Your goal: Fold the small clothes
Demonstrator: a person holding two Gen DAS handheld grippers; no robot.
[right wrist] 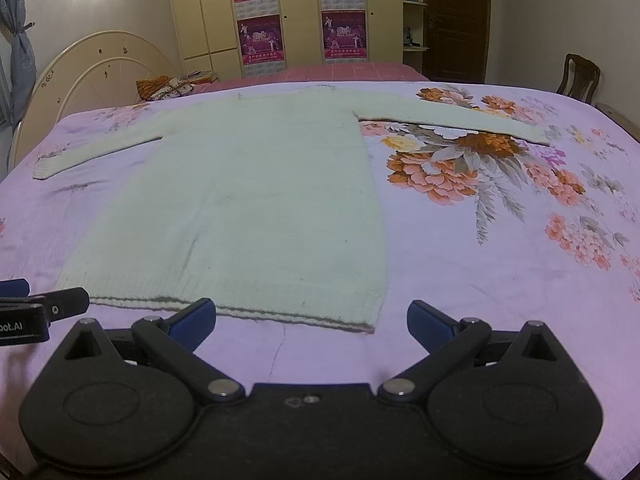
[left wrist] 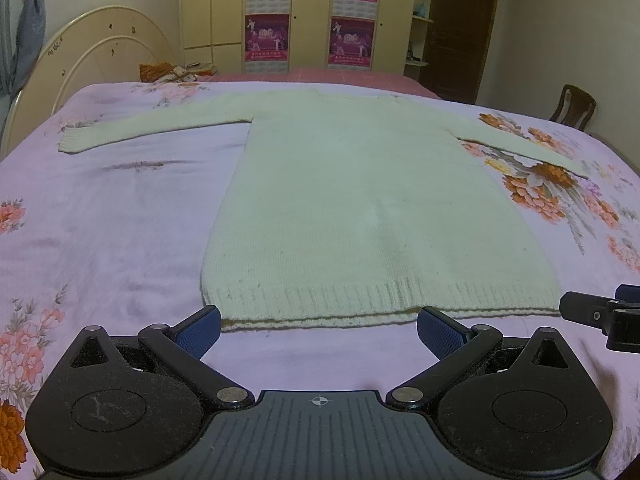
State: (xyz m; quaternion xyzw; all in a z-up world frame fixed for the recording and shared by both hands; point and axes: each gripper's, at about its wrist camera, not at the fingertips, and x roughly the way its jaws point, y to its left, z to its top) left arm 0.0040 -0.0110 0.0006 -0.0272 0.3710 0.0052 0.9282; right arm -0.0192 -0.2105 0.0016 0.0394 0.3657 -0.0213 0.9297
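A cream knitted sweater (left wrist: 360, 208) (right wrist: 248, 208) lies flat on the bed, both sleeves spread out to the sides and its ribbed hem nearest me. My left gripper (left wrist: 318, 326) hangs open just short of the hem's left half, nothing between its blue pads. My right gripper (right wrist: 312, 320) is open too, in front of the hem's right corner, and holds nothing. Each gripper shows at the edge of the other's view: the right gripper (left wrist: 600, 316) and the left gripper (right wrist: 40, 308).
The bed carries a lilac flowered bedspread (right wrist: 500, 260) with a cream headboard (left wrist: 92, 64) at the left. A pillow pile (left wrist: 172, 72) lies beyond the sweater. A wooden chair (left wrist: 572, 110) stands at the right, and wardrobes (left wrist: 312, 16) with posters line the back wall.
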